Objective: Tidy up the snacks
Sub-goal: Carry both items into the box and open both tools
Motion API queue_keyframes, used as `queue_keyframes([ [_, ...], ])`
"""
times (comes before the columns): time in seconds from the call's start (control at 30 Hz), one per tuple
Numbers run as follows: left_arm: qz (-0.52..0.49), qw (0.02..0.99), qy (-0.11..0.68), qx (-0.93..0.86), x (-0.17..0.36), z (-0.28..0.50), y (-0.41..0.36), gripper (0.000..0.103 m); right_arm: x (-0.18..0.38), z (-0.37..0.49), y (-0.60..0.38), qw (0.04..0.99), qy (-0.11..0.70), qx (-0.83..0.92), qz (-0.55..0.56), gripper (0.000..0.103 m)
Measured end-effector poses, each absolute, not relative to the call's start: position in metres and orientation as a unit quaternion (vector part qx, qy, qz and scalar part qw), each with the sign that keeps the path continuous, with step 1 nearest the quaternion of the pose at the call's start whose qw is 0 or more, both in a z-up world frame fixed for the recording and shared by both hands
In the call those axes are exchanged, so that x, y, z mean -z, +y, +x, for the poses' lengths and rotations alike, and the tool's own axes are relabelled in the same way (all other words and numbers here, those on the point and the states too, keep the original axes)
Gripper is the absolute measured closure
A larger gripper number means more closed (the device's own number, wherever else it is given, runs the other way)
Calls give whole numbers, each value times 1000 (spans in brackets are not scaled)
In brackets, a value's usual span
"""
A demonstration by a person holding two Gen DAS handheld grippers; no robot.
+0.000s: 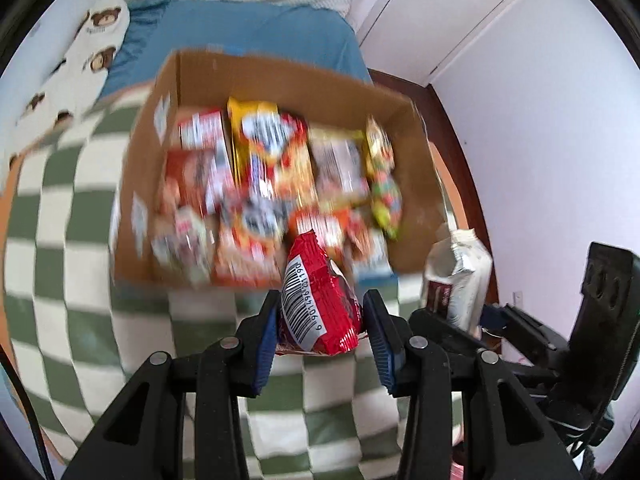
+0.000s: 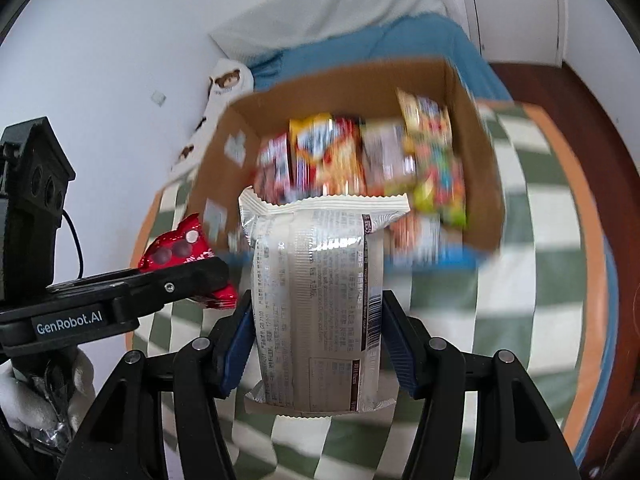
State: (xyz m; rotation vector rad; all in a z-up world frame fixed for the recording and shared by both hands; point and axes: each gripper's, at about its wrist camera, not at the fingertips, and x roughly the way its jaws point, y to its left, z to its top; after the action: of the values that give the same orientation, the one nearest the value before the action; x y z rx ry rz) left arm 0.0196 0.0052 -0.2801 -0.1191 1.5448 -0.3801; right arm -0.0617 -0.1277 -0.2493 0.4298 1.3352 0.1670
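Note:
My left gripper (image 1: 320,320) is shut on a red snack packet (image 1: 316,304) with a white barcode, held above the checked blanket just in front of a cardboard box (image 1: 280,76). The box holds several colourful snack packs. My right gripper (image 2: 316,324) is shut on a silver-white snack bag (image 2: 320,292), held upright in front of the same box (image 2: 340,80). The left gripper with the red packet (image 2: 176,248) shows at the left of the right wrist view. The white bag (image 1: 460,276) shows at the right of the left wrist view.
The box stands on a green and white checked blanket (image 1: 60,260) on a bed. A blue sheet (image 1: 240,28) and a bear-print pillow (image 1: 80,60) lie behind it. A white wall is on the left, a wooden floor (image 2: 592,120) on the right.

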Motion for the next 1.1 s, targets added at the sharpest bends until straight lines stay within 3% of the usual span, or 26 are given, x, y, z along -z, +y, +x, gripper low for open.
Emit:
queue_keyframes([
  [0.33, -27, 667, 734, 121, 354, 151, 17, 64, 317, 80, -127, 753, 641, -53, 140, 41],
  [0.6, 5, 649, 756, 90, 409, 197, 23, 64, 370, 139, -128, 728, 671, -34, 134, 40],
  [0.67, 13, 651, 754, 80, 415, 203, 24, 60, 384, 148, -125, 722, 681, -26, 117, 34],
  [0.73, 10, 653, 754, 74, 419, 209, 26, 36, 394, 154, -123, 713, 692, -22, 111, 5],
  [0.8, 10, 660, 748, 71, 419, 212, 27, 16, 398, 155, -123, 714, 693, -18, 103, 5],
  [1.1, 24, 676, 734, 65, 415, 212, 22, 11, 396, 145, -142, 717, 688, 11, 112, 5],
])
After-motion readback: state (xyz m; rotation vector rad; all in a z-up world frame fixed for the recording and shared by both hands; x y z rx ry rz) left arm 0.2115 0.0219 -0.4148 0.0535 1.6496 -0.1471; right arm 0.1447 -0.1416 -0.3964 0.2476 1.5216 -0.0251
